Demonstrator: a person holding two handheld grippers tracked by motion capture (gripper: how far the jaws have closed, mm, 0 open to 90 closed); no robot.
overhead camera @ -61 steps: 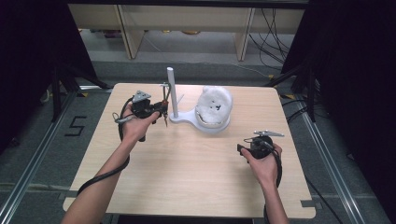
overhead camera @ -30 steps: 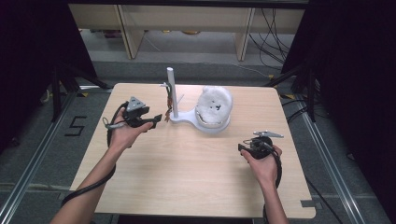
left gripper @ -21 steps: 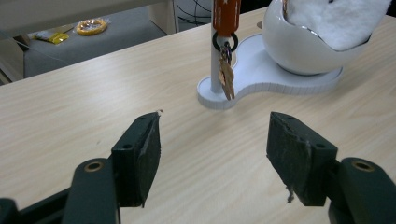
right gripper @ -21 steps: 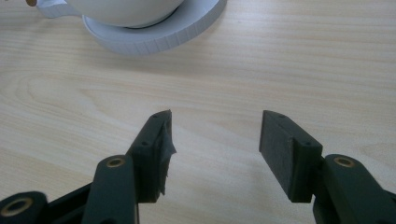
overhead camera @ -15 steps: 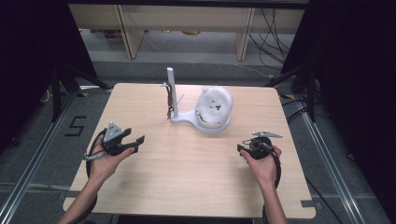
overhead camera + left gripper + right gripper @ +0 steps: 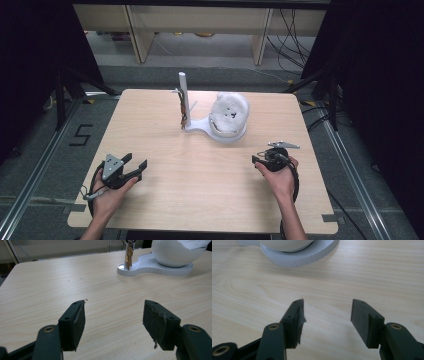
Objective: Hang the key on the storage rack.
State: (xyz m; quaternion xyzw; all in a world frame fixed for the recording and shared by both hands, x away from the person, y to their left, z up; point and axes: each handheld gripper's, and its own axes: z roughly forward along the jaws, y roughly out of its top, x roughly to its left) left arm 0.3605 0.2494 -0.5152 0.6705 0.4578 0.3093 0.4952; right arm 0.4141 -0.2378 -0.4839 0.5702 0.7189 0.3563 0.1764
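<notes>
White stand (image 6: 220,131) with post and round head sits mid-bench (image 6: 200,200), far side; left hand-held gripper (image 6: 136,169) near the front-left edge, right hand-held gripper (image 6: 259,161) front-right, both well apart from it, jaws wide, nothing between them

Three cameras on one wooden table (image 6: 200,200): one fixed overhead, one riding on each handheld gripper.

The high view looks forward and down from the person's side. Both gripper views sit low and close above the tabletop, facing the white stand (image 6: 220,131), (image 6: 155,263), (image 6: 299,255) toward 12 o'clock, which all three views share.
</notes>
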